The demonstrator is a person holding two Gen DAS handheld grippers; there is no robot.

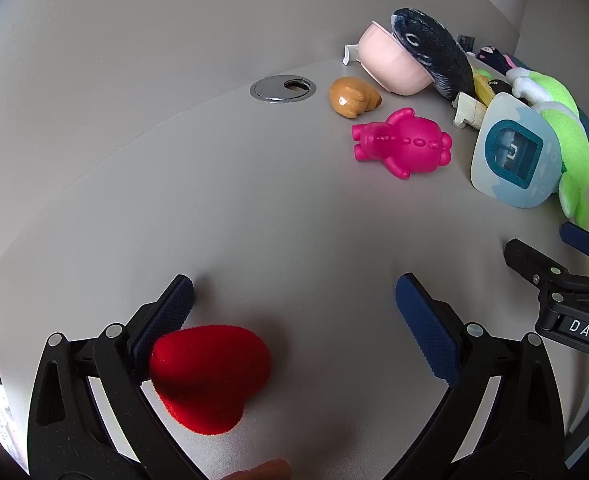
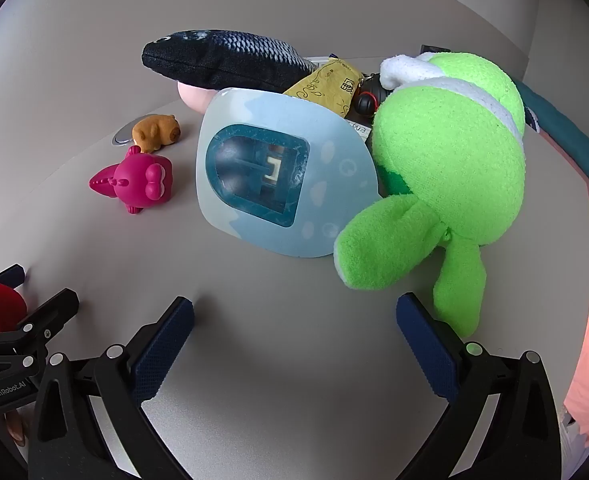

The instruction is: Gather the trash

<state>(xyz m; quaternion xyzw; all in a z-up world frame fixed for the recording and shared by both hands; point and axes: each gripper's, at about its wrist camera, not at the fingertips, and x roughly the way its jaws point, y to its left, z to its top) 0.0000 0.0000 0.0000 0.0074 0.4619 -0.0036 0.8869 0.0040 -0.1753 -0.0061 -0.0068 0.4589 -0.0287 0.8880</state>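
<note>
A red plush heart lies on the grey table between the fingers of my left gripper. The heart rests against the left pad, far from the right one, so the gripper stands open. In the right wrist view the heart shows at the left edge inside that left gripper. My right gripper is open over bare table. A green plush toy lies just beyond it, one leg beside the right fingertip. The right gripper also shows at the right edge of the left wrist view.
A pale blue gadget leans on the green plush. A magenta toy, a brown toy, a pink bowl and a dark fish plush lie further back. A metal cable grommet sits in the table.
</note>
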